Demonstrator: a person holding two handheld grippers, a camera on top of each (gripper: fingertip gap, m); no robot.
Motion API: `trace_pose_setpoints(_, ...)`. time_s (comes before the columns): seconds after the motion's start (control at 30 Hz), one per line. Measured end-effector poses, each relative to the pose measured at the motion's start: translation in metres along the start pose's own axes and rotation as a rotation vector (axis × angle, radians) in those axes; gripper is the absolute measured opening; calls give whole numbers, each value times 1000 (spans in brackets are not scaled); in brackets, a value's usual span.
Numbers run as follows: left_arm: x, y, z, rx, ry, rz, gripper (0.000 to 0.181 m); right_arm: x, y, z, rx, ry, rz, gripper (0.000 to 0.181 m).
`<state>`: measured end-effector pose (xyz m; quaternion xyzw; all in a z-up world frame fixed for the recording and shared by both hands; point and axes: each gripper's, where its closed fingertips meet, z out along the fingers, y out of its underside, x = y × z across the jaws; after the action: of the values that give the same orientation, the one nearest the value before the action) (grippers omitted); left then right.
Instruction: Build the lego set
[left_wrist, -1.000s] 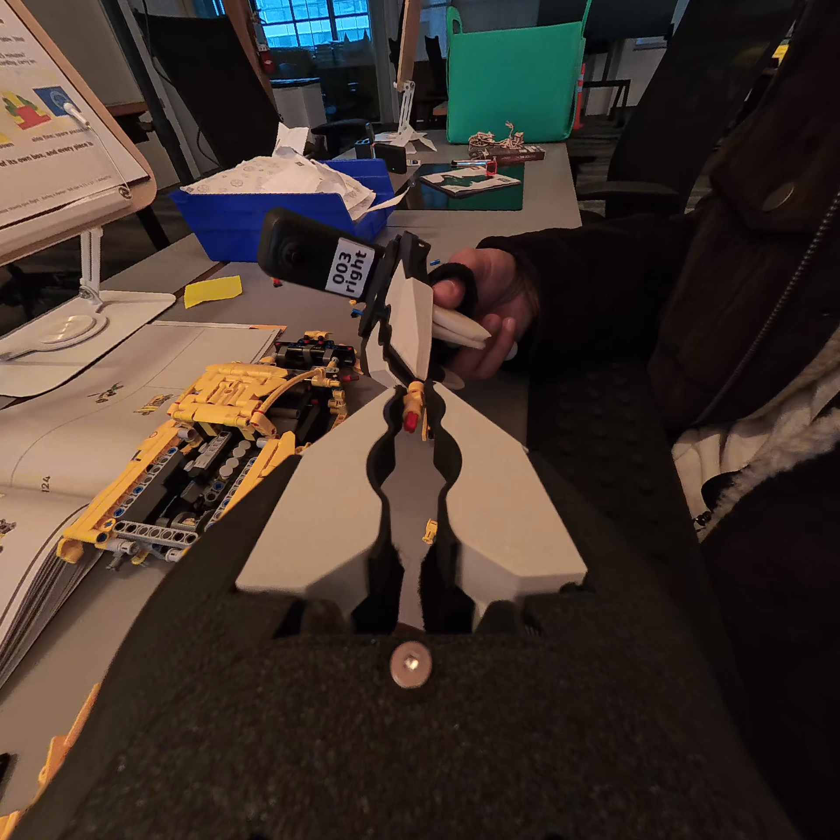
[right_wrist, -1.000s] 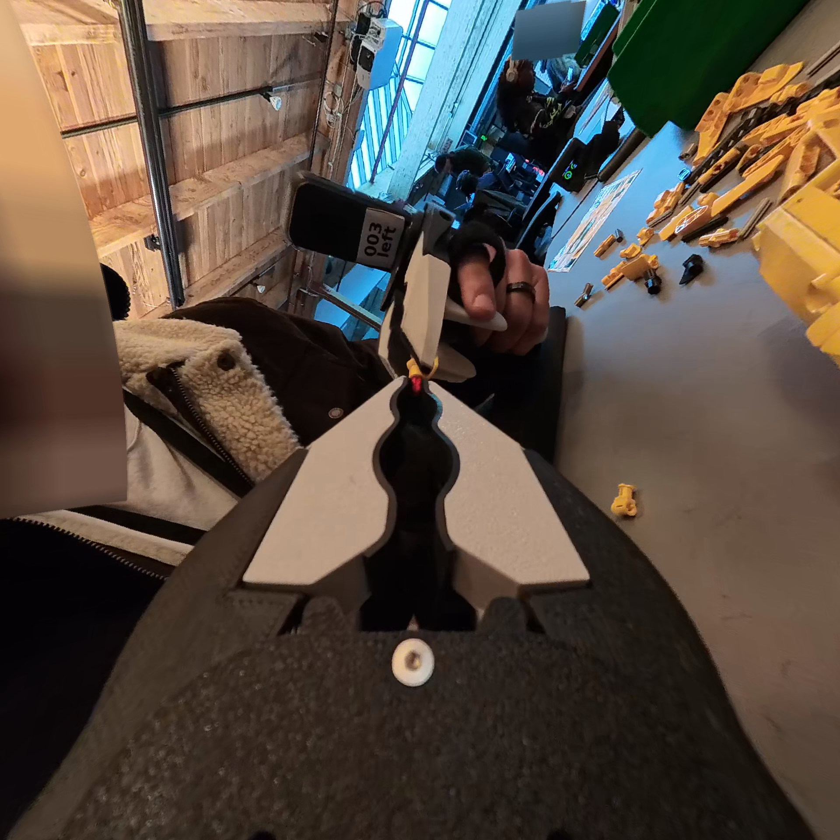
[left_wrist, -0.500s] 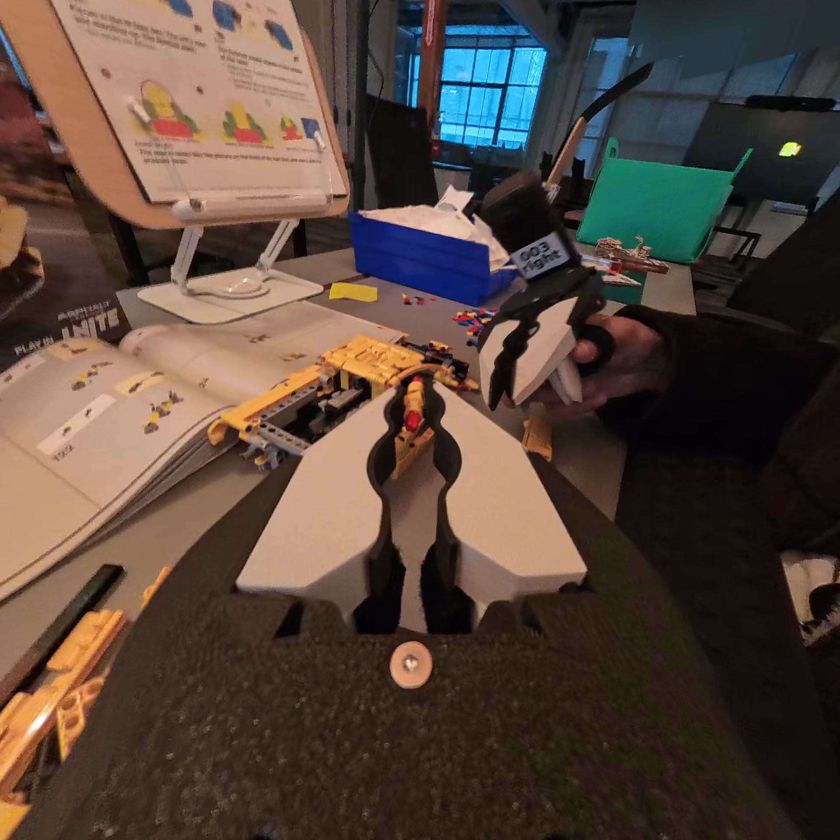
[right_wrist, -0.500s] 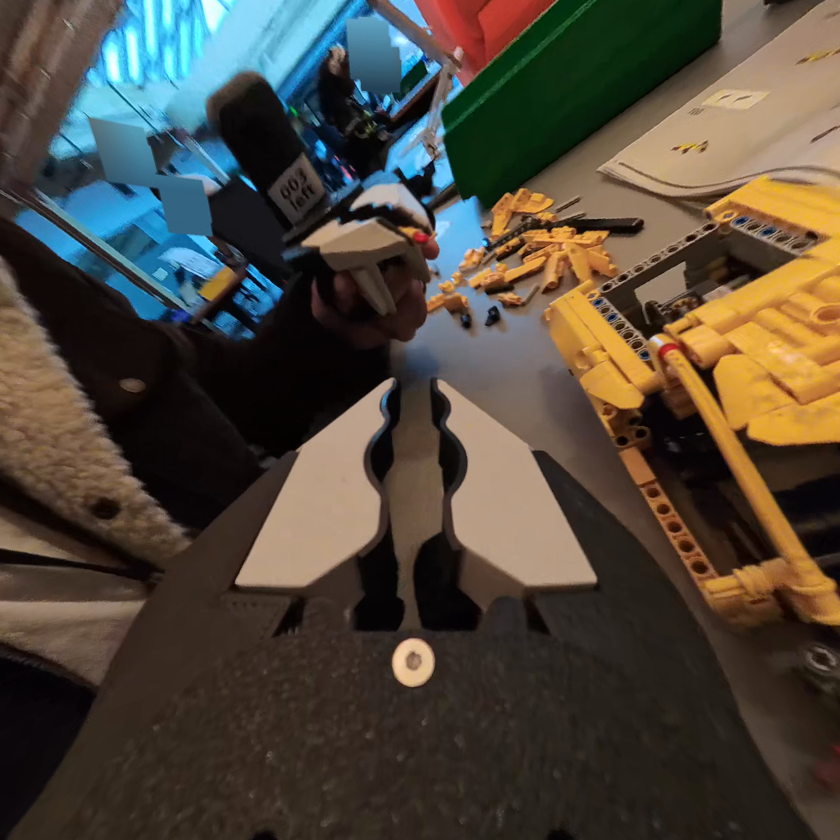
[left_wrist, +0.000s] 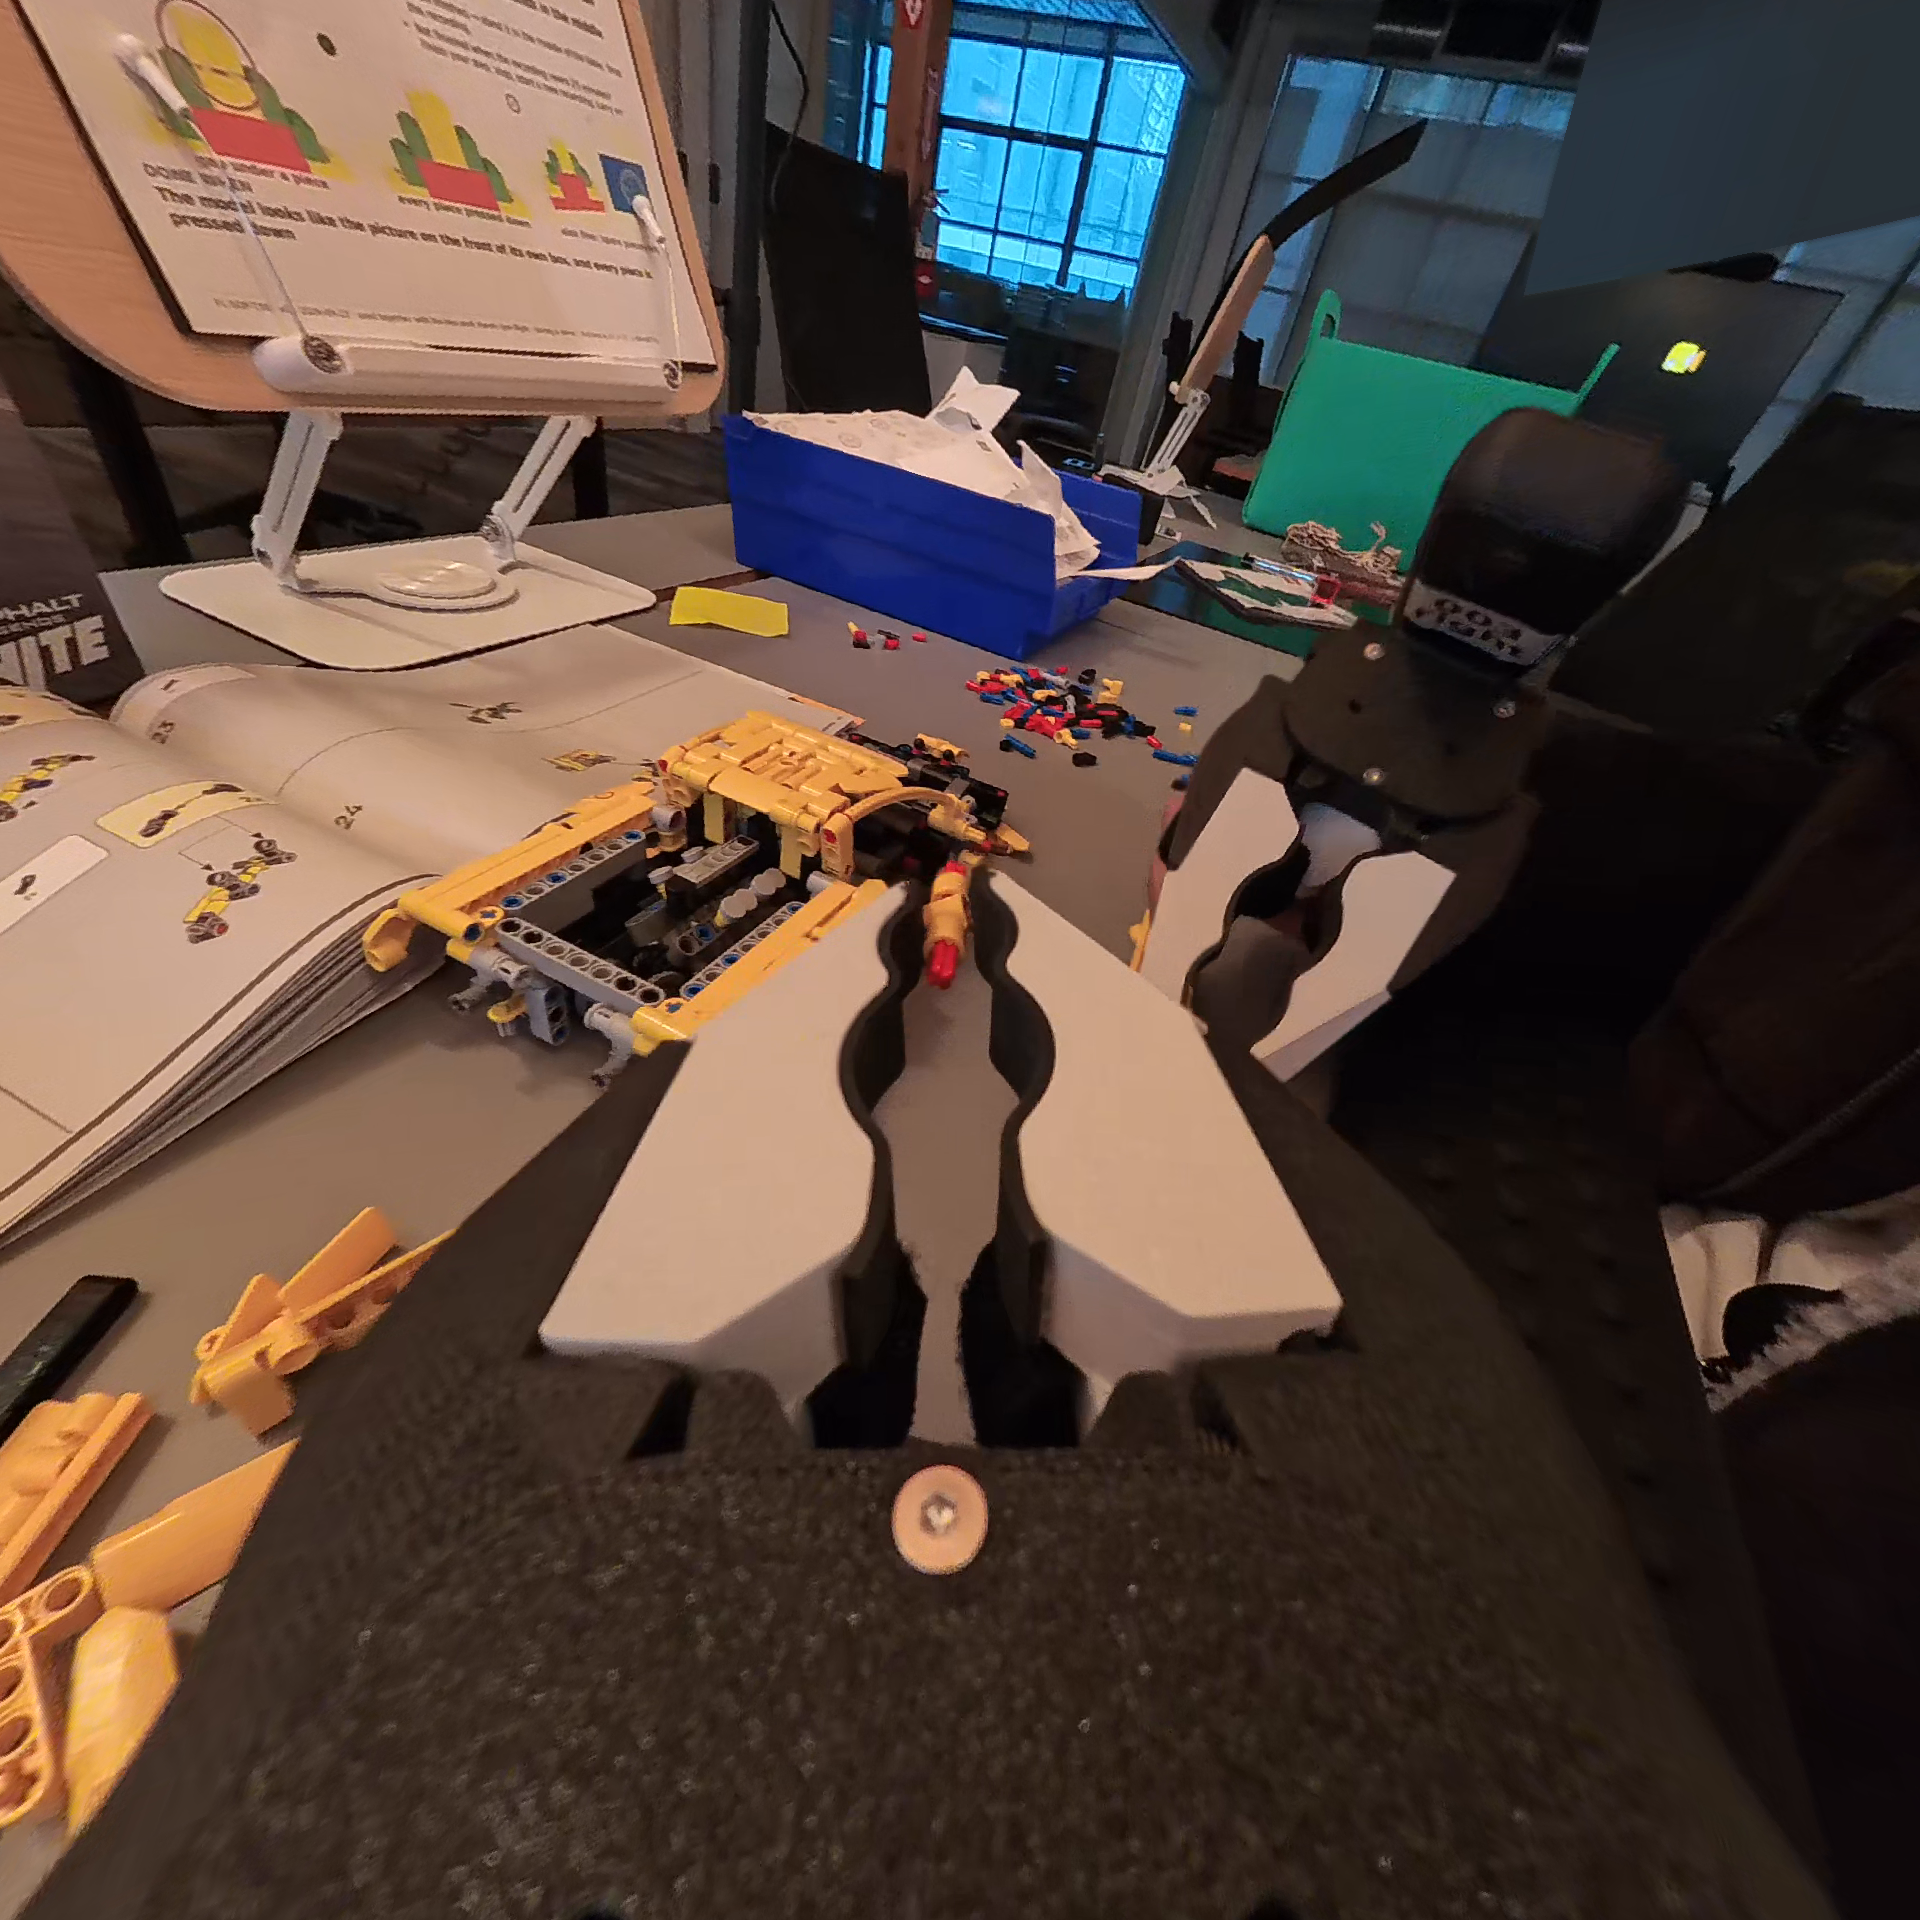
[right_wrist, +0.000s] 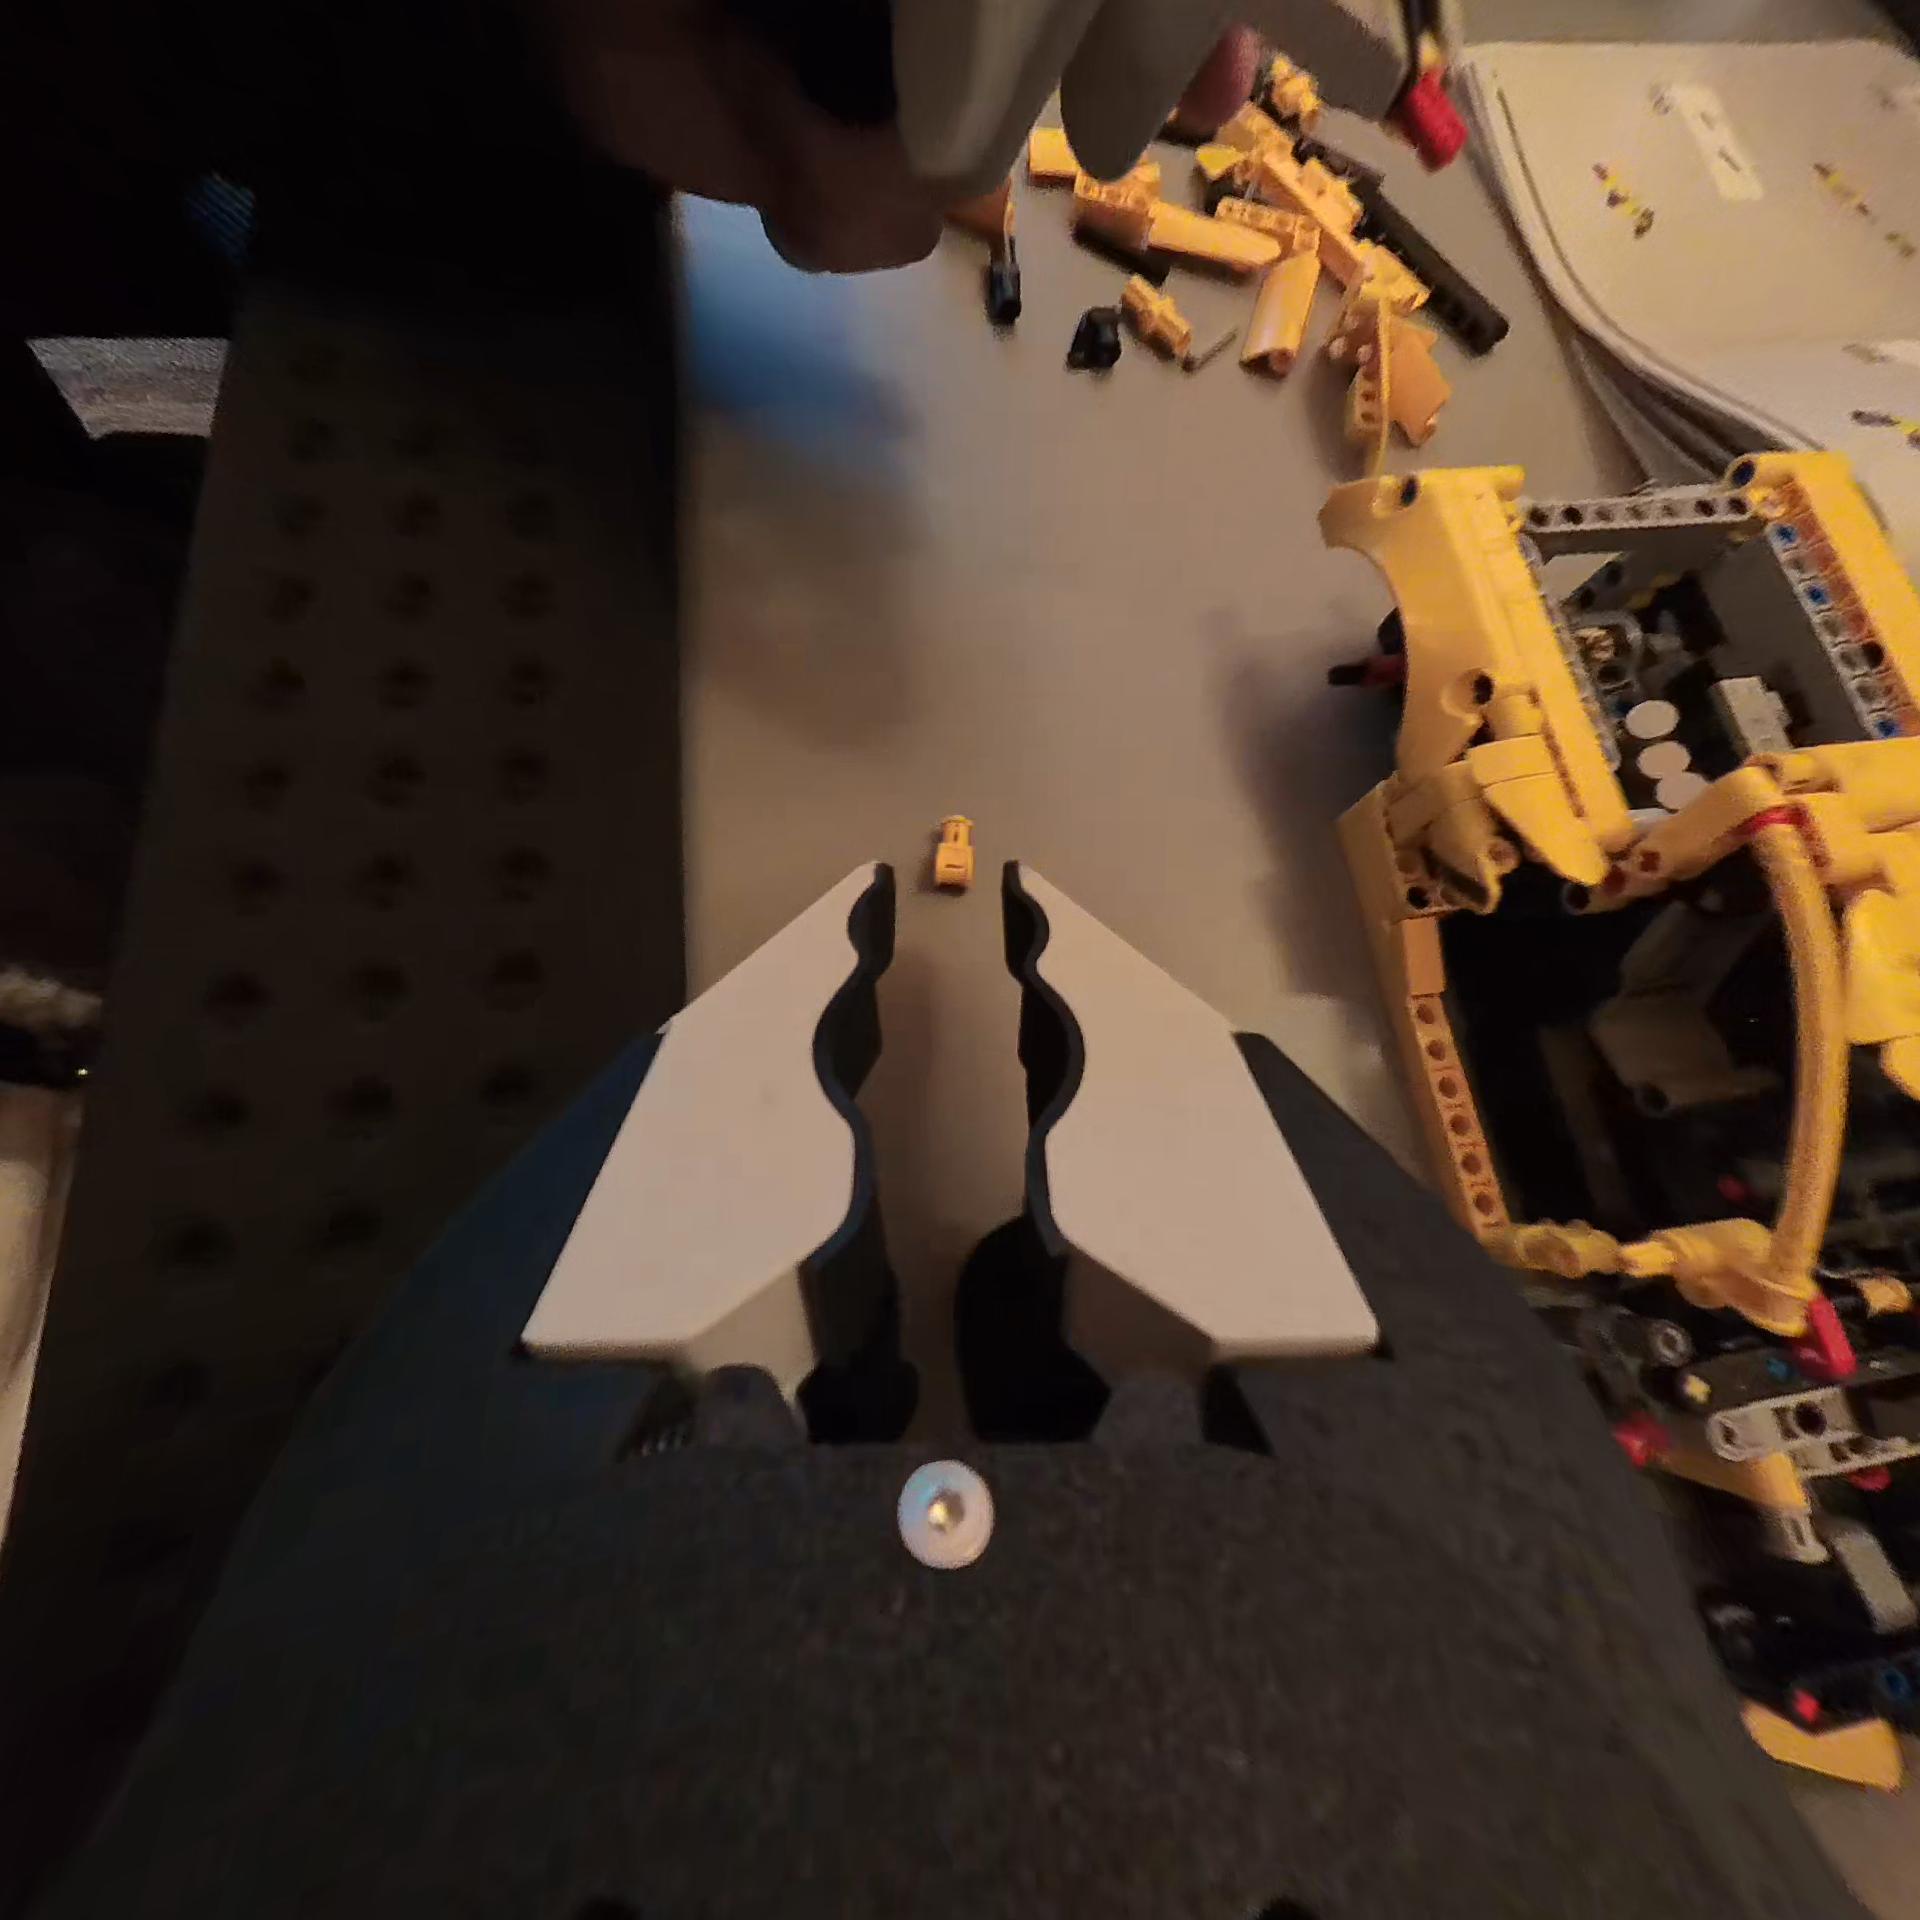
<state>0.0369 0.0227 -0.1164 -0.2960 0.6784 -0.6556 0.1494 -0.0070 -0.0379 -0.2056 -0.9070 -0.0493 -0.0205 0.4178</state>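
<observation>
We see a blue bin (left_wrist: 914, 540) stuffed with crumpled paper behind the yellow lego model (left_wrist: 707, 873) on the table. Left gripper (left_wrist: 943, 914) pinches a small yellow-red piece (left_wrist: 945, 925). Only the right wrist view shows the right gripper (right_wrist: 948, 883), parted and empty, at a tiny yellow pin (right_wrist: 952, 854).

My left wrist cam sits low and close, facing across the grey table (left_wrist: 343, 1122) toward the yellow lego model (left_wrist: 707, 862) and the open instruction book (left_wrist: 208, 831). My right wrist cam looks nearly straight down from close above, and both views share that model (right_wrist: 1621, 831), book (right_wrist: 1714, 260) and table
</observation>
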Motion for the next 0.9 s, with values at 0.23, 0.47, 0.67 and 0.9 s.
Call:
trace_pose_setpoints(0.23,10,4,3,-19,42,17,9,0,12,20,-85,21,-5,17)
trace_pose_setpoints(0.47,15,4,4,-18,64,32,9,-4,11,27,-80,-10,7,13)
trace_pose_setpoints(0.67,22,5,5,-19,99,46,8,-5,9,27,-72,-55,26,8)
trace_pose_setpoints(0.9,33,3,4,-6,152,61,8,17,-58,-32,219,-238,185,7)
